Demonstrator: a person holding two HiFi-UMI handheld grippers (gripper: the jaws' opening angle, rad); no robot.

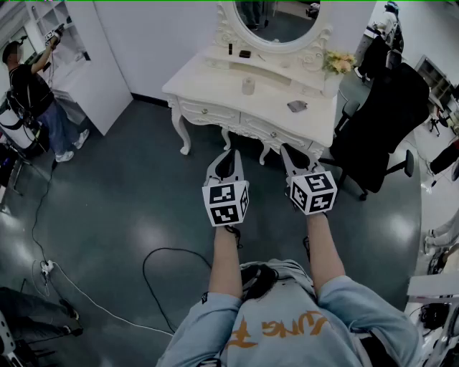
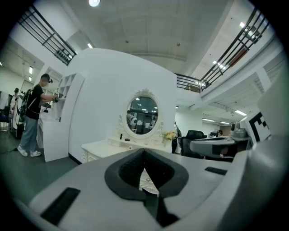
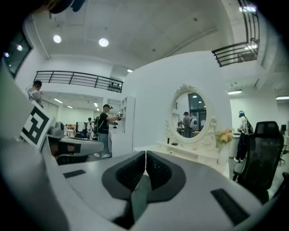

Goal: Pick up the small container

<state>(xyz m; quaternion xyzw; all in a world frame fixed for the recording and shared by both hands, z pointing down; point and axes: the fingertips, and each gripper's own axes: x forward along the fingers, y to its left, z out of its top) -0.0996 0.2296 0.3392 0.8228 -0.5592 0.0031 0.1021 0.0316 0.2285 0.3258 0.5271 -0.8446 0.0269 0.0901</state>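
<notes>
1. The small container (image 1: 248, 86), which looked like a pale upright cylinder, stood on the white table (image 1: 208, 89). It was about midway along the top, in front of the oval mirror (image 1: 276, 21), and nothing touched it. Standing alone there, it seemed open to a straight reach from the near edge.
2. A flat grey item (image 1: 297, 106) lay to its right, closer to the near edge, and a vase of flowers (image 1: 338, 63) stood at the far right corner. A small dark thing (image 1: 244, 54) sat on the raised shelf under the mirror. All were apart from the container, so a grasp looked unobstructed.
3. The left gripper (image 1: 229, 153) was held out over the floor, just short of the table's near edge. Its jaws were clenched together on nothing, and its own view showed only the table beyond them.
4. The right gripper (image 1: 288, 149) was level beside it, its jaws likewise pressed shut and empty. Both pointed at the table, probably carried that way for the approach. Whichever took the container would first have to part its jaws.
5. A black chair (image 1: 384, 118) stood right of the table and a cable (image 1: 154, 261) lay on the near floor. Another person (image 1: 32, 93) worked at the far left, well apart from the task.
</notes>
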